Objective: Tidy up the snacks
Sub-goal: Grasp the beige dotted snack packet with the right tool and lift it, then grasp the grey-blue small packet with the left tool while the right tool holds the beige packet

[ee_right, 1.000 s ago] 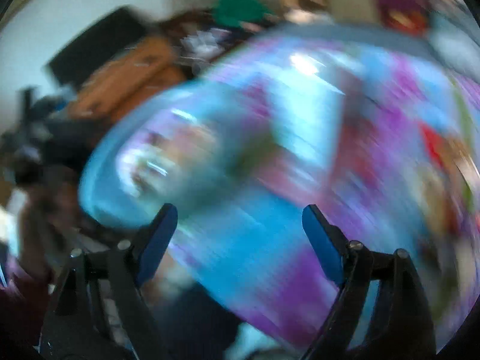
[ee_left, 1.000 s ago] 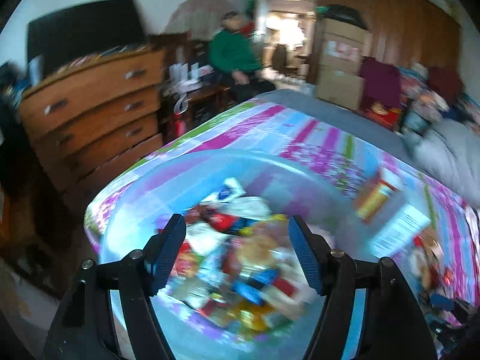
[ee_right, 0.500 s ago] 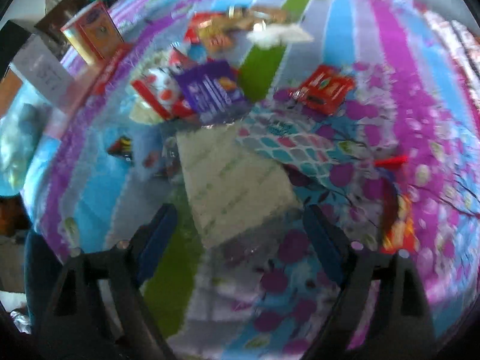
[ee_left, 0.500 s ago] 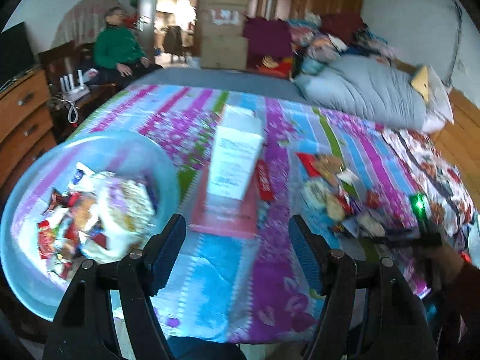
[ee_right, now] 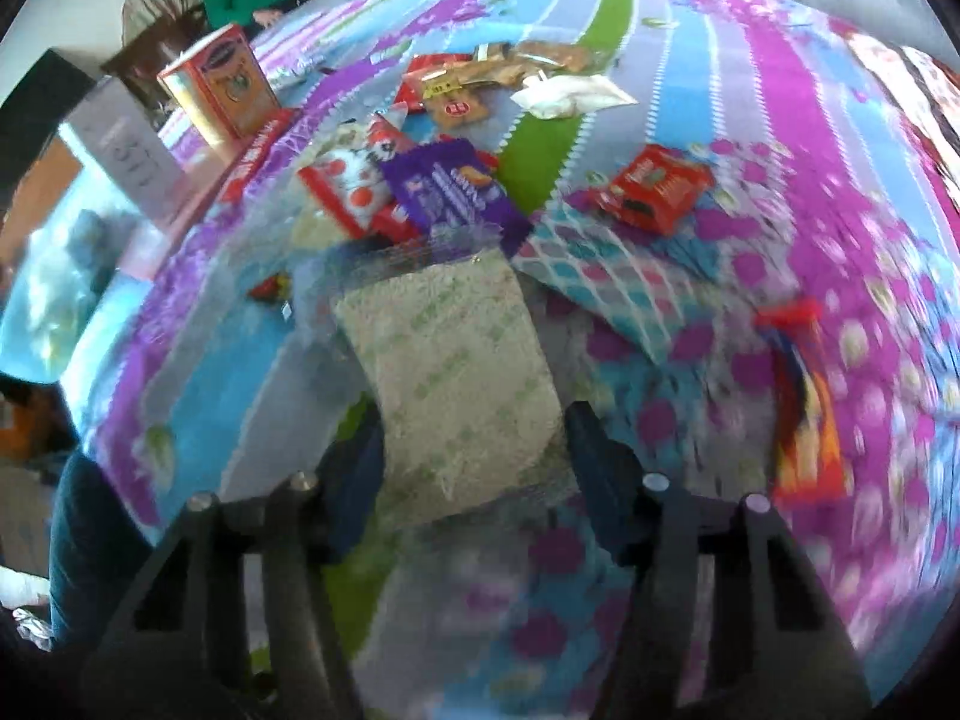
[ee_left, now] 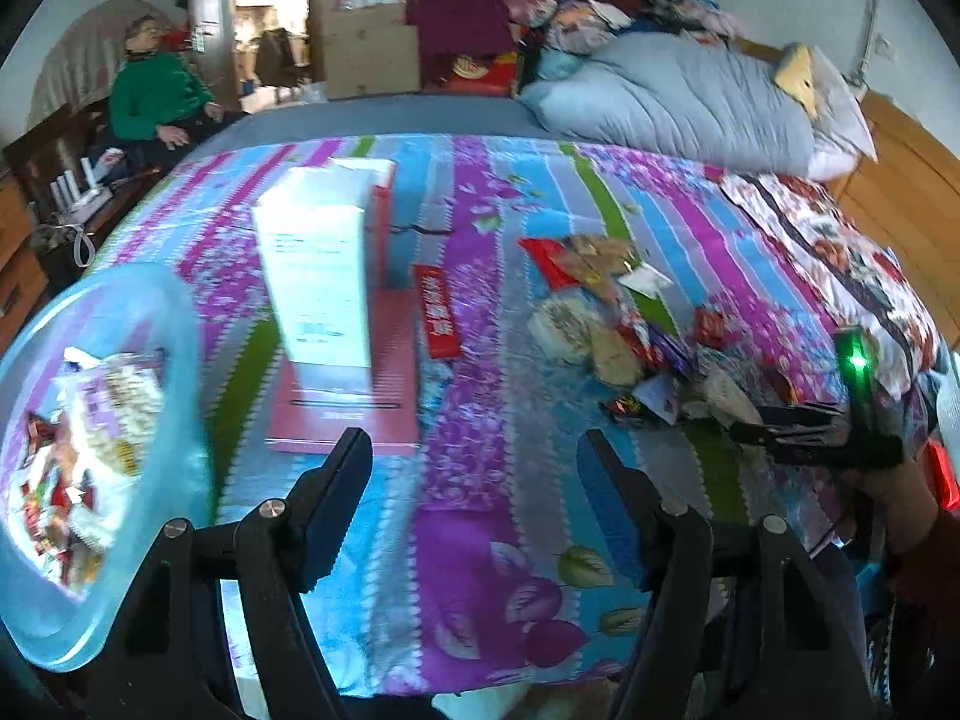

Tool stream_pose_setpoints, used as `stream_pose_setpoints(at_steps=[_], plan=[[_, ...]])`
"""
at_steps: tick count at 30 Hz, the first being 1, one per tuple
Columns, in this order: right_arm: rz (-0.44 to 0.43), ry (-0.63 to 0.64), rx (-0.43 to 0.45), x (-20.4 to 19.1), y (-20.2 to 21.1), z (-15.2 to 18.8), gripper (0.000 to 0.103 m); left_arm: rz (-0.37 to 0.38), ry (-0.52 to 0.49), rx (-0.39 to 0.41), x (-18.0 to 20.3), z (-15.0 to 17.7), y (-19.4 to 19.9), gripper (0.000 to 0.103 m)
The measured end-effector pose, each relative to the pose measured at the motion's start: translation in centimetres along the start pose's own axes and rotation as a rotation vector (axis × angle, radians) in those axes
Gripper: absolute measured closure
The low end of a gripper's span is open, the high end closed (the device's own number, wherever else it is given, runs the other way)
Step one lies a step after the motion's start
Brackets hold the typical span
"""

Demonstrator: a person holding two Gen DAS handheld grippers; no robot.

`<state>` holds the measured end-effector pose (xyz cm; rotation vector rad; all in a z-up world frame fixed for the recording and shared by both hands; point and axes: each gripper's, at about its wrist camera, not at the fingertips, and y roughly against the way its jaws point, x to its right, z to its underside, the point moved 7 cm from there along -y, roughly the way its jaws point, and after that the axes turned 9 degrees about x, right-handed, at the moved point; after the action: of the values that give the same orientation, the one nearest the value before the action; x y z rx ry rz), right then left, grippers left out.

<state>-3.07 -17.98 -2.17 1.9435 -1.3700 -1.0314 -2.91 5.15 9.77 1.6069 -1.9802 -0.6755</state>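
A clear-wrapped packet with a pale, green-printed block [ee_right: 456,360] lies on the striped bedspread, at the near edge of a pile of snacks [ee_left: 606,324]. My right gripper [ee_right: 474,450] is closing, and its pads meet the packet's two sides. A purple packet [ee_right: 450,192] and a red packet [ee_right: 654,186] lie beyond it. My left gripper [ee_left: 474,444] hovers open and empty over bare bedspread. The pale blue basin [ee_left: 180,324], with several snacks inside, sits at its left.
A white carton [ee_left: 318,276] stands on a flat red box [ee_left: 342,414], with a red bar [ee_left: 438,312] beside it. An orange box [ee_right: 222,90] stands at the far left. A grey duvet [ee_left: 678,96] and a seated person in green [ee_left: 156,102] are behind.
Both grippers swung from over the basin to the right across the bed. The right one came down over the pale packet and its jaws narrowed around it. The left one stays open.
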Motion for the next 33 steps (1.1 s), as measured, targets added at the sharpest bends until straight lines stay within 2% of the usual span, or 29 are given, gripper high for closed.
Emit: stream_pose_setpoints(at_steps=[3, 6, 7, 9, 12, 14, 17, 20, 21, 22, 24, 25, 26, 28, 33], plan=[[0.059, -0.036, 0.036, 0.6, 2.4, 1.9, 0.044, 0.051, -0.046, -0.018, 2.4, 0.3, -2.6, 0.031], [0.1, -0.061, 0.019, 0.3, 1.8, 2.7, 0.042, 0.13, -0.101, -0.051, 5.5, 0.7, -5.9, 0.036], [0.104, -0.067, 0.006, 0.4, 1.6, 2.8, 0.041, 0.166, -0.116, -0.061, 6.8, 0.7, -7.1, 0.042], [0.101, -0.069, 0.009, 0.7, 1.6, 3.0, 0.039, 0.264, -0.15, -0.098, 9.9, 1.0, -10.0, 0.042], [0.069, -0.064, 0.023, 0.8, 1.9, 2.5, 0.033, 0.326, -0.199, -0.145, 13.4, 1.6, -13.3, 0.042], [0.055, -0.049, 0.016, 0.7, 1.6, 2.2, 0.028, 0.337, -0.22, -0.168, 15.0, 2.0, -15.2, 0.042], [0.026, -0.036, -0.012, 0.8, 0.6, 2.4, 0.027, 0.344, -0.22, -0.189, 16.5, 2.4, -17.5, 0.042], [0.017, -0.007, -0.008, 0.6, 0.2, 2.5, 0.023, 0.321, -0.218, -0.212, 17.0, 3.0, -19.4, 0.042], [0.017, 0.005, -0.007, 0.5, 0.1, 2.5, 0.023, 0.317, -0.216, -0.218, 17.1, 3.2, -19.9, 0.044], [0.018, 0.012, -0.003, 0.5, 0.0, 2.4, 0.023, 0.319, -0.213, -0.225, 17.2, 3.4, -20.1, 0.052], [0.018, 0.005, 0.007, 0.5, 0.0, 2.3, 0.025, 0.323, -0.196, -0.226, 17.2, 3.3, -20.3, 0.053], [0.019, -0.007, 0.017, 0.6, 0.1, 2.2, 0.035, 0.319, -0.194, -0.223, 17.2, 3.2, -20.3, 0.063], [0.019, -0.016, 0.023, 0.7, 0.2, 2.1, 0.043, 0.322, -0.194, -0.223, 17.2, 3.2, -20.2, 0.065], [0.011, -0.041, 0.034, 1.0, 0.5, 1.9, 0.049, 0.316, -0.193, -0.212, 17.1, 3.0, -19.9, 0.066], [0.024, -0.065, 0.079, 0.9, 2.1, 1.5, 0.052, 0.317, -0.156, -0.178, 16.1, 2.4, -18.0, 0.07]])
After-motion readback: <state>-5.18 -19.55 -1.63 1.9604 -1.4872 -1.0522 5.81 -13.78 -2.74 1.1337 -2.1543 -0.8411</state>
